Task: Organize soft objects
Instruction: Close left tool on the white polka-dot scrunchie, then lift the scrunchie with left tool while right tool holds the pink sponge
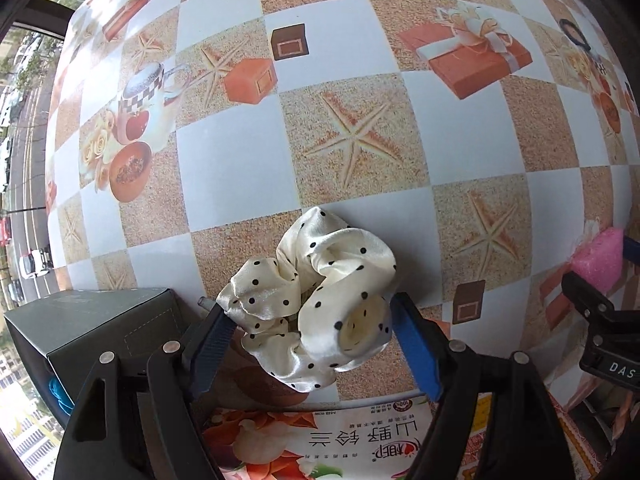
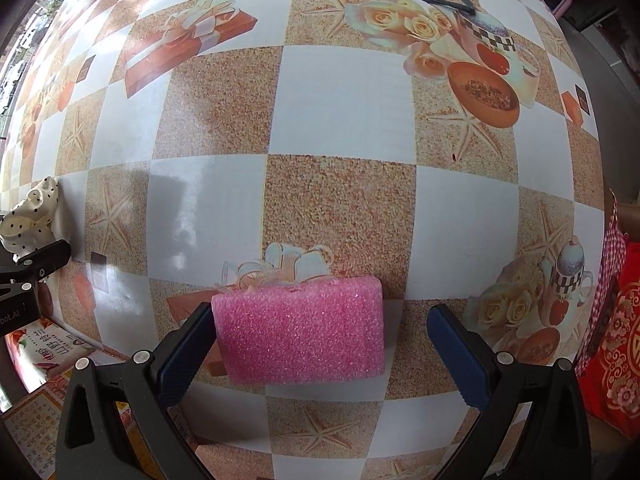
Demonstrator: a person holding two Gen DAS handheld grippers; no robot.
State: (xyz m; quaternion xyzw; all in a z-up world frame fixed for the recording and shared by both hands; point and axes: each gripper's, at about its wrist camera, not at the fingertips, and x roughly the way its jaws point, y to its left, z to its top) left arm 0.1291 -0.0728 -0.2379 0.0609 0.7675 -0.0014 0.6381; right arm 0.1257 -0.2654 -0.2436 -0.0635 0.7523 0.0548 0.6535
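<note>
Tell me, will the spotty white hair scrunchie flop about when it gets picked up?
Probably yes. The scrunchie is loose, ruffled cloth, so it should sag and squash between the left gripper rather than hold its shape. Its shiny satin look suggests it may slip a bit. It seems light, and unlikely to break or roll.

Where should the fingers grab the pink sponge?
Grab the sponge across its two short ends, coming straight down from above. It lies flat on the table, and the right gripper is open around it already.
</note>
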